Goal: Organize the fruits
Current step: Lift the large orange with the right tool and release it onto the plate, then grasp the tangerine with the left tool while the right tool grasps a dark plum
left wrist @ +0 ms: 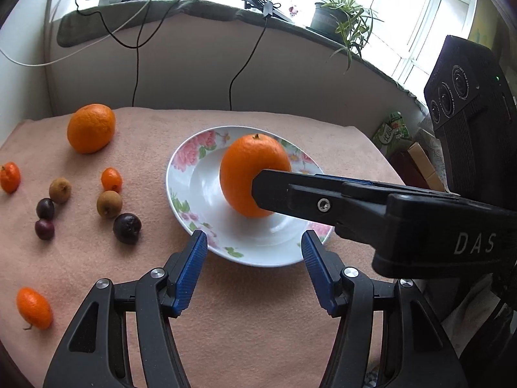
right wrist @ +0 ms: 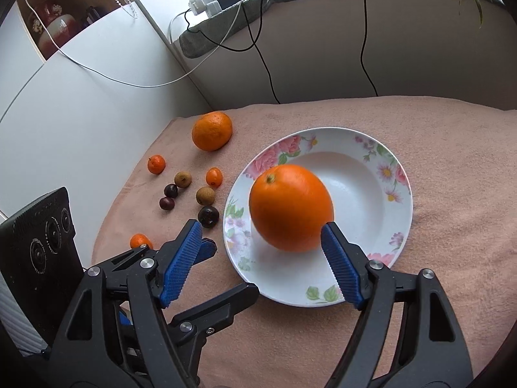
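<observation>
Both grippers are hovering spread wide with nothing between their fingers: the left gripper near the plate's front rim, the right gripper over the plate with one fingertip close beside the orange. That orange is sitting in the flowered plate on the pink cloth. Left of the plate, a second orange and several small fruits are lying on the cloth.

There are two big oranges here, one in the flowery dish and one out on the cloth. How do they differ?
The orange in the dish sits inside the floral dish; the orange on the cloth lies directly on the pink cloth, beyond the small fruits. The dish one looks smooth-skinned, the cloth one bumpier and slightly flattened. The dish one lies between the right gripper's open jaws; nothing is near the other. Both are bright orange.
</observation>
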Demonstrator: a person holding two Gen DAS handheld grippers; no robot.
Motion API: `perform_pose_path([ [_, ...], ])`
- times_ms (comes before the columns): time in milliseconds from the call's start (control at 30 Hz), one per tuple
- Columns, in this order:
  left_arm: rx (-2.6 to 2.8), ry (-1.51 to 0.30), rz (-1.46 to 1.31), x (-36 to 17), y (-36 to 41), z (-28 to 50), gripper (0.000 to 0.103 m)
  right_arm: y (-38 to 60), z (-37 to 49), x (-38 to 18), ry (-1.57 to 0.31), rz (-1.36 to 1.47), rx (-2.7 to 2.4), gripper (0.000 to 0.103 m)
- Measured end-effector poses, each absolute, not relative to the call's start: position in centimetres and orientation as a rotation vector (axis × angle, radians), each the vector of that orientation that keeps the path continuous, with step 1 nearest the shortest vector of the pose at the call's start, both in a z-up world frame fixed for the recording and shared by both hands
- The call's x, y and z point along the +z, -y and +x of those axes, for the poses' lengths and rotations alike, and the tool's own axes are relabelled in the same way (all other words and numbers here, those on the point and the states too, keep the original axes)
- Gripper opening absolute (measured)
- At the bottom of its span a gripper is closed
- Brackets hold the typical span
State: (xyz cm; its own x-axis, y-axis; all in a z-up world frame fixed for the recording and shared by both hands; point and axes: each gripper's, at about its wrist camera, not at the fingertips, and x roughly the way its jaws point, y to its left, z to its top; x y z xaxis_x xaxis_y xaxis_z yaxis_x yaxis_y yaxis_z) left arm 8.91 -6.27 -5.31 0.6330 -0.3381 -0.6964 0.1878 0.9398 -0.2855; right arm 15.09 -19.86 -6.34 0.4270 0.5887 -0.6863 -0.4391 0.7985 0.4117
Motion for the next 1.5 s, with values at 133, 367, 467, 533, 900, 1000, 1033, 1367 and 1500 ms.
perform_pose_path([
  [133, -0.292, -0.823, -0.19, -5.1, 5.6, 8.4, 0.06, 20.1, 14.4, -6.1, -0.888, 0.157, 0.615, 0.085],
  [367, -0.256, -0.8, -0.195, -5.0, 4.2, 7.5, 0.061, 20.6, 13.5, -5.8, -0.839, 0.174, 0.583, 0.085],
  [467, -0.24, -0.794, -0.186, -5.0, 3.8, 7.1, 0.061, 20.6, 13.2, -5.7, -0.822, 0.166, 0.566, 0.085],
  [533, -0.231, -0.794, -0.185, -5.0, 3.4, 6.9, 0.061, 20.4, 13.1, -5.8, -0.817, 0.152, 0.556, 0.085],
  [900, -0.142, -0.777, -0.172, -4.8, 0.3, 4.8, 0.065, 18.1, 11.9, -5.5, -0.819, 0.074, 0.602, 0.085],
  [1000, -0.1, -0.784, -0.178, -5.1, -1.4, 4.0, 0.065, 17.2, 11.7, -5.6, -0.819, 0.063, 0.632, 0.085],
  [1033, -0.085, -0.785, -0.183, -5.2, -2.0, 3.7, 0.065, 16.9, 11.6, -5.6, -0.82, 0.063, 0.648, 0.085],
  [1367, 0.035, -0.796, -0.243, -6.6, -7.0, 1.6, 0.065, 12.5, 10.7, -5.8, -0.816, -0.058, 0.759, 0.085],
  [1500, 0.055, -0.807, -0.272, -7.3, -8.3, 1.2, 0.064, 10.6, 10.9, -6.3, -0.835, -0.136, 0.798, 0.071],
])
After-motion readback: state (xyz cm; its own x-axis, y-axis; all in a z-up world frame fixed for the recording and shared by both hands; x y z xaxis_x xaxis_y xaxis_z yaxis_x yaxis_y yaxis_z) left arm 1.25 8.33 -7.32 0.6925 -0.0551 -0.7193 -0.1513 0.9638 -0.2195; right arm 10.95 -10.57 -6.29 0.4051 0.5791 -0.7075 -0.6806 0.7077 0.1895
